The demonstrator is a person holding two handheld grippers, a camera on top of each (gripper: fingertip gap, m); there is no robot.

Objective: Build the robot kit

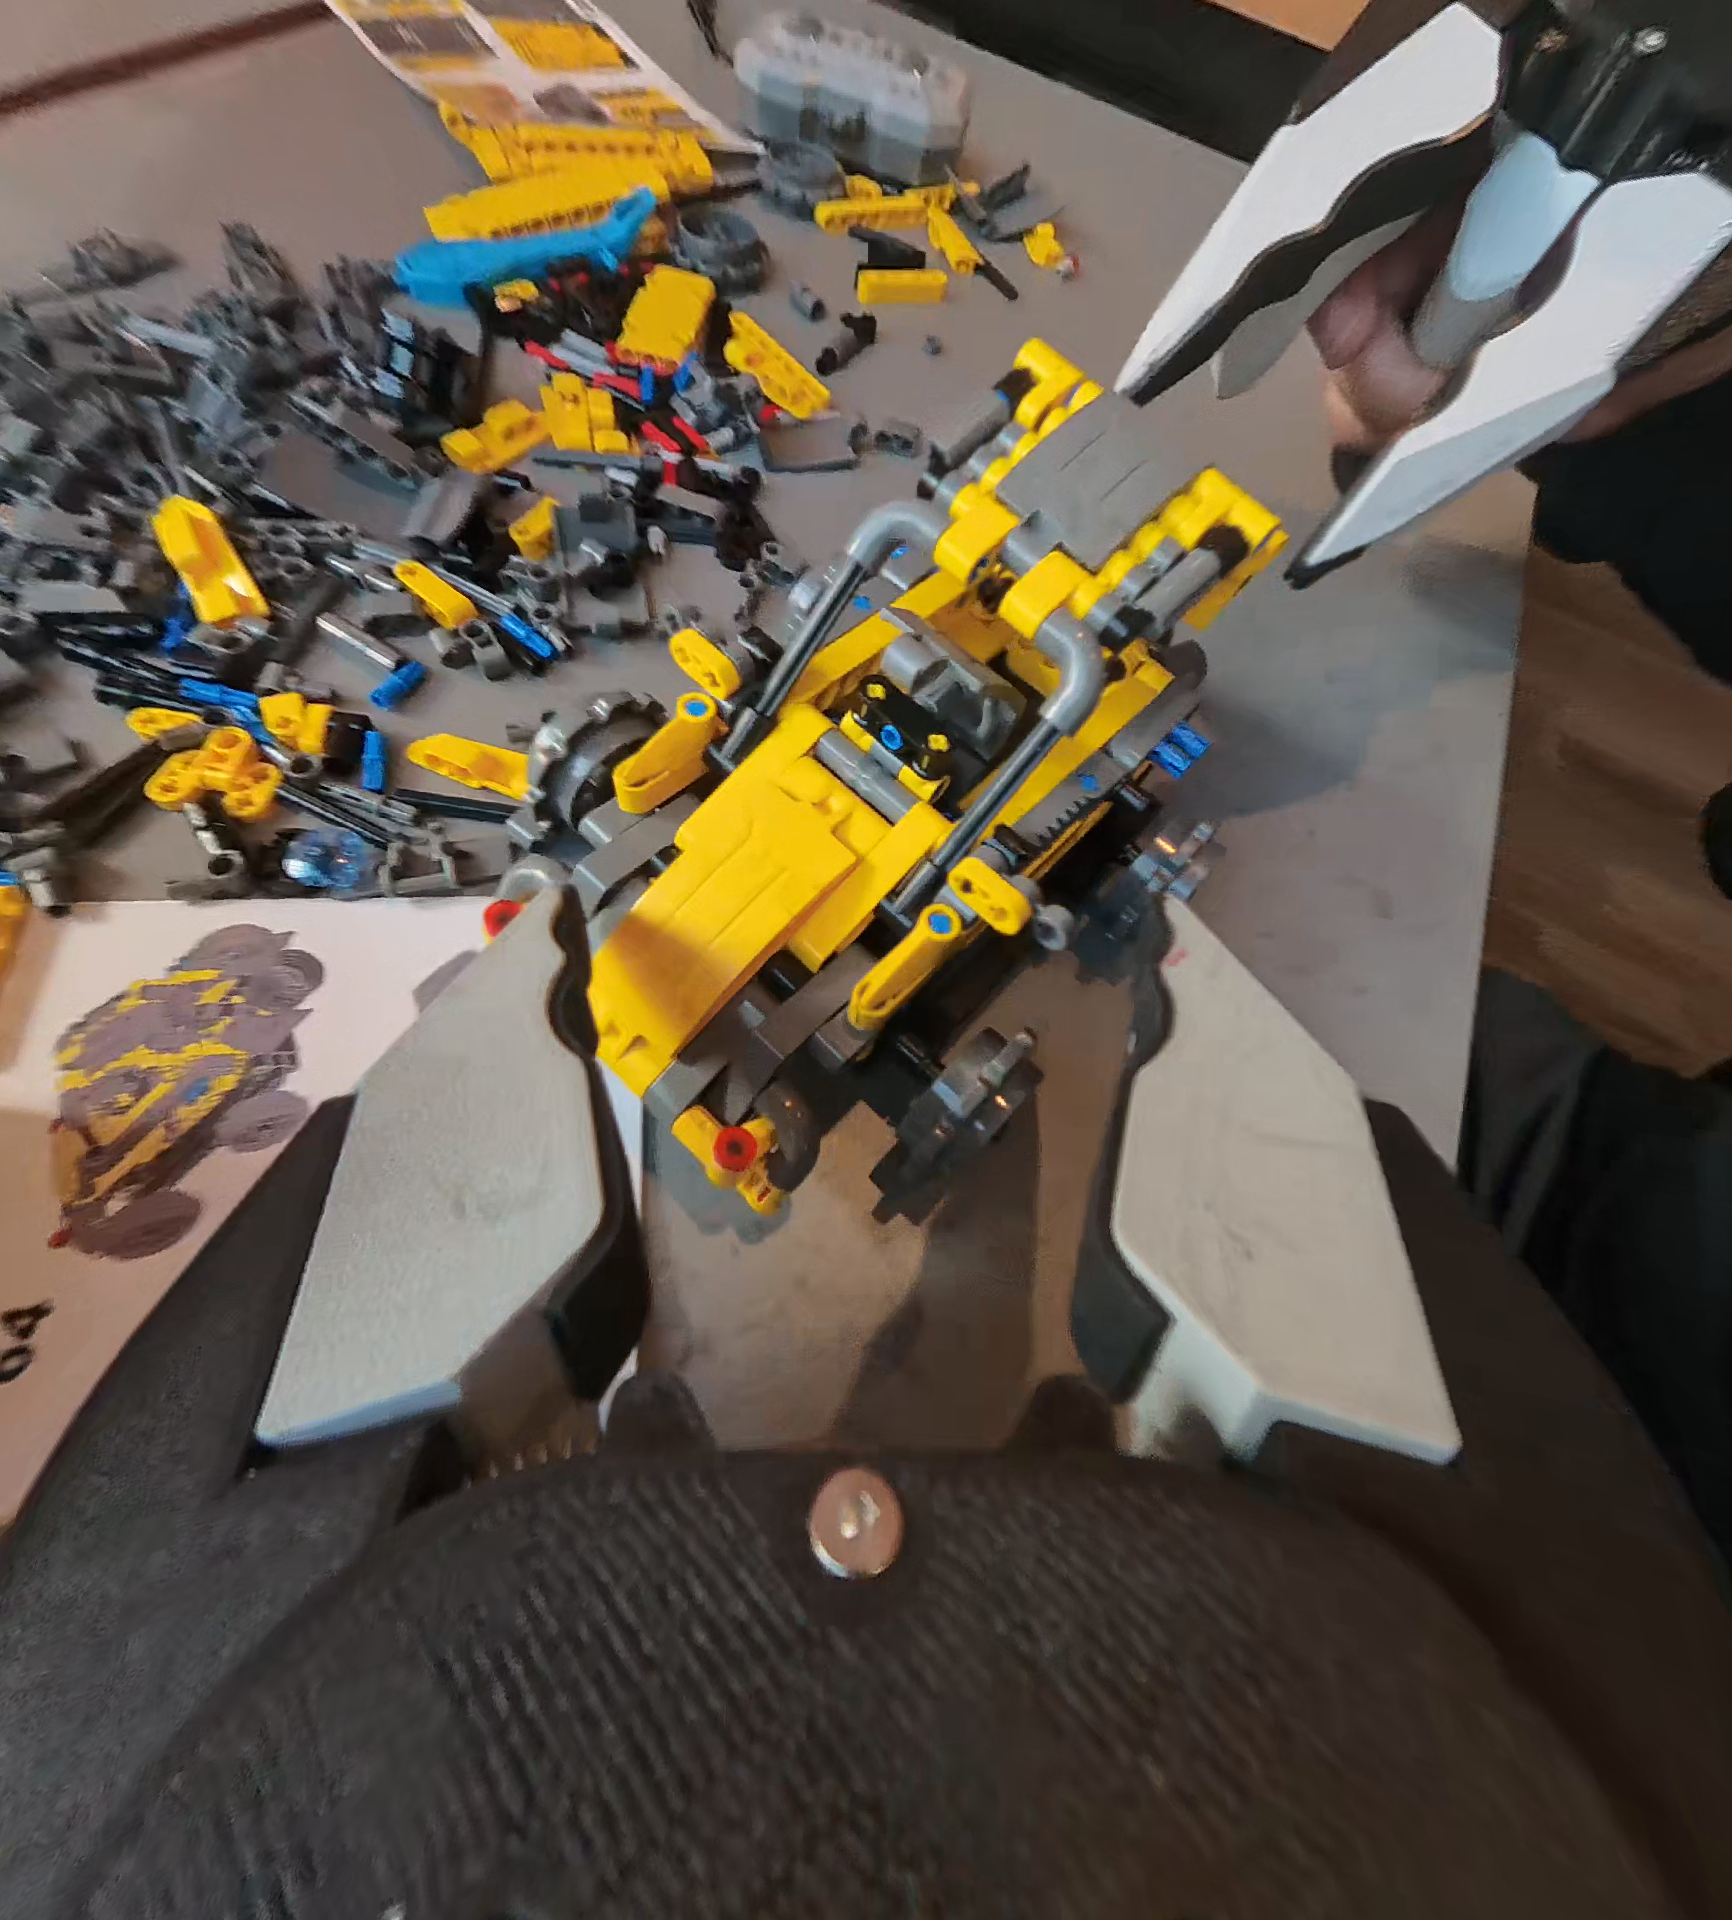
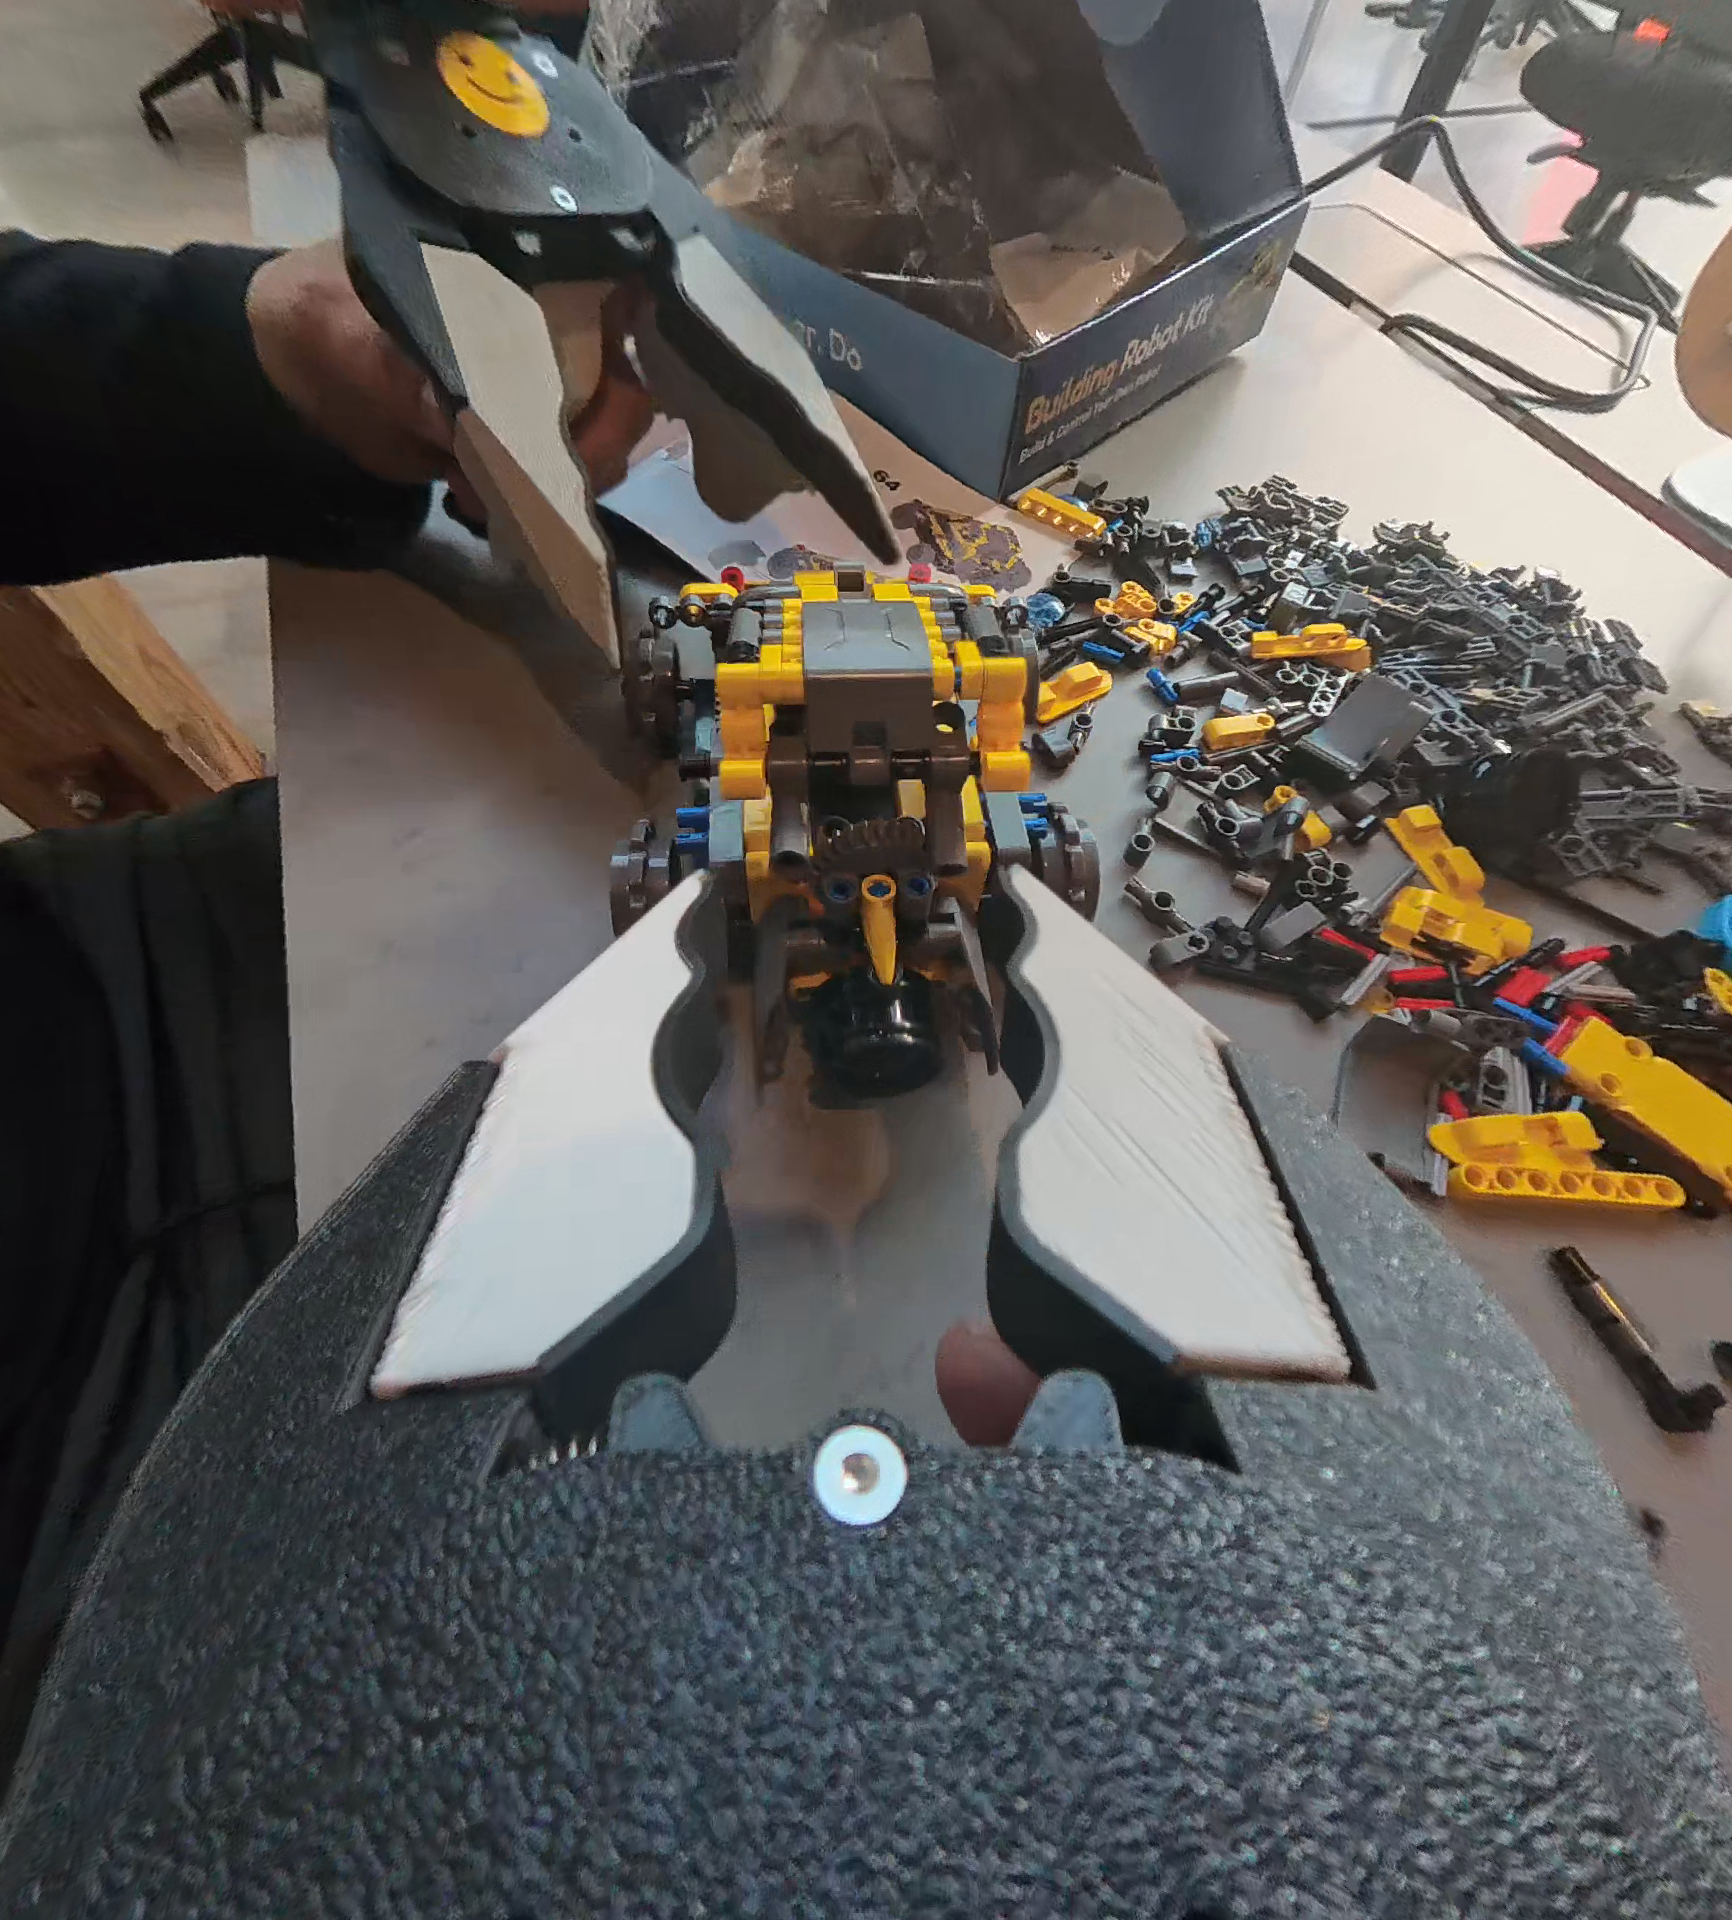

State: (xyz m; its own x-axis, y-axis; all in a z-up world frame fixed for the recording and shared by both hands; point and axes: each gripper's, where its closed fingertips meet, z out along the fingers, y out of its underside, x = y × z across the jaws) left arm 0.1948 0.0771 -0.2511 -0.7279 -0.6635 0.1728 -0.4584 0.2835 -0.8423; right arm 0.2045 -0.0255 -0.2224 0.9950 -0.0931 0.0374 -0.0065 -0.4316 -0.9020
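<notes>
Your left gripper (image 1: 857, 925) and right gripper (image 2: 857, 904) both stand spread, one around each end of the yellow-and-grey brick vehicle (image 1: 903, 790) on the grey table (image 1: 1361, 831), loose bricks (image 1: 322, 582) heaped beside it.

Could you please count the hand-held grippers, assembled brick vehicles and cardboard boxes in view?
Hand-held grippers: 2, the left hand-held gripper and the right hand-held gripper
Assembled brick vehicle: 1
Cardboard box: 1
Total: 4
</notes>
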